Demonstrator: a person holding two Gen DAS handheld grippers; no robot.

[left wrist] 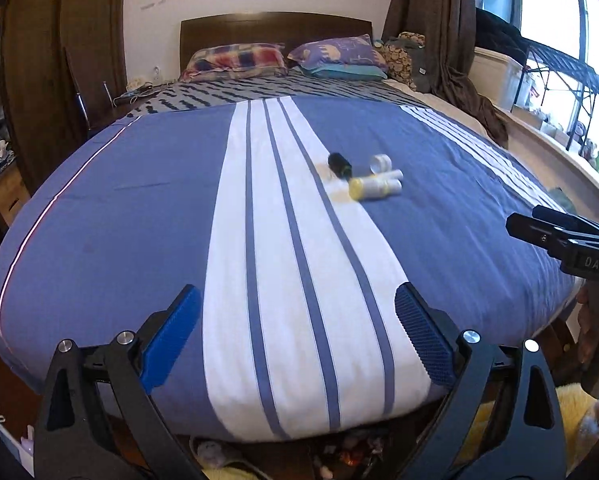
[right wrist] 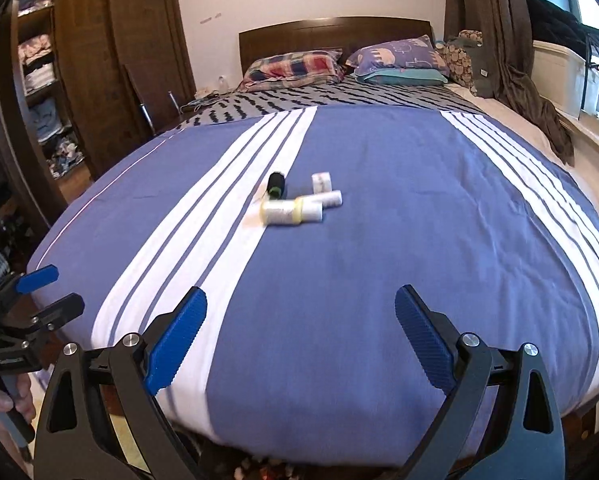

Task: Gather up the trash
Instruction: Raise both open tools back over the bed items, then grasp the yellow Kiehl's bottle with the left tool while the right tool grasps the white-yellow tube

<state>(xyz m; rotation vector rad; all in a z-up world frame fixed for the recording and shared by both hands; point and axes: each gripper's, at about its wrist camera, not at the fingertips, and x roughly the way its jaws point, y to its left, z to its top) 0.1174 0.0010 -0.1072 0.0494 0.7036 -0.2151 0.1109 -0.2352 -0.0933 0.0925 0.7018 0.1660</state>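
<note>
Both claws are hanging just off the foot edge of the bed (right wrist: 379, 280), so the step in hand looks like the first reach toward the trash. That trash is lying as a tight cluster near the middle of the bed, where the white stripes meet the blue cover: a black spool (right wrist: 277, 185), a yellowish spool (right wrist: 280, 213) on its side, a white tube (right wrist: 326, 199) touching it, and a small white roll (right wrist: 321, 181) just behind.

To do this well, the person is probably best off taking one piece at a time, starting with the yellowish spool nearest the foot edge, closing across its round body rather than its ends so it is not rolling away on the soft cover. Pressing down too hard is likely to sink the bedding and tip the neighbours together.

The right claw (right wrist: 301, 320) is pointing up the bed, level, its jaws spread wide and holding nothing. The left claw (left wrist: 298, 318) is posed the same way, wide apart and empty, aimed along the white stripes. Each is showing at the edge of the other's view, side by side, well apart from the cluster.
</note>
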